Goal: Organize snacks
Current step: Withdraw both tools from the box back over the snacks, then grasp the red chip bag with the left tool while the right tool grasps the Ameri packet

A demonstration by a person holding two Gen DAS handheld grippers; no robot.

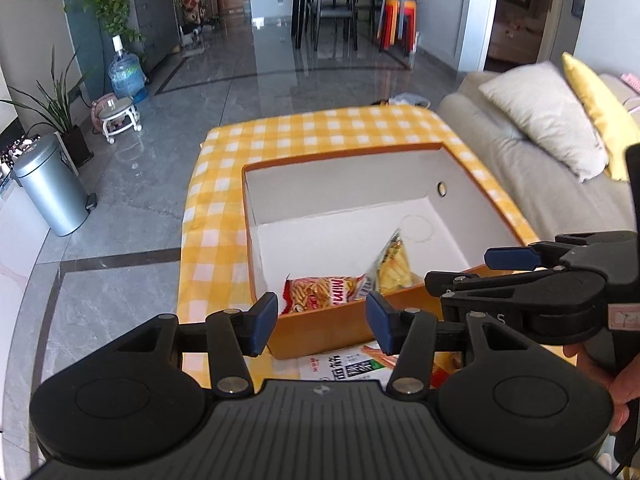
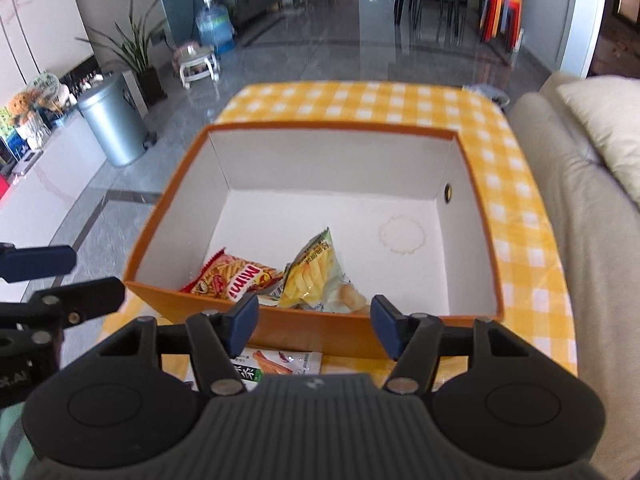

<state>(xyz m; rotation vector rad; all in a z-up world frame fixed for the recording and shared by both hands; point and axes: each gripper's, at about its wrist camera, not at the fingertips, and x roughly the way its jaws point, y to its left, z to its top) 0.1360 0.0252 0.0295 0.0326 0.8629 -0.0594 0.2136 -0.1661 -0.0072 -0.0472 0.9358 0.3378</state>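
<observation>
Left tongs [image 1: 322, 322]: jaws apart, nothing between the blue pads. They hang above the near wall of the orange box [image 1: 344, 152], pointing down and forward into it.

Right tongs [image 2: 314, 326]: jaws likewise apart and empty, poised over the same near wall. In the left wrist view the right tongs appear side-on to the right of the left tongs, close beside them, with part of a hand [image 1: 616, 376] visible on the grip.

Contents of the box (white inside, orange outside): a red snack packet [image 2: 232, 278] lies flat in the near-left corner, just ahead of the left tongs. A pale green snack packet [image 2: 314, 270] with yellow sticks printed on it stands tilted against the red one, touching it, just ahead of the gap of the right tongs. The rest of the box floor is bare apart from a faint ring stain [image 2: 401, 236], farther ahead and to the right.

Outside the box: a white snack packet [image 2: 280, 362] with dark lettering lies flat on the surface, below and between the two tongs, partly hidden by them.

The surface is covered by a yellow checked cloth [image 2: 520, 216]. A sofa [image 2: 568, 216] stands to the right of the right tongs.
</observation>
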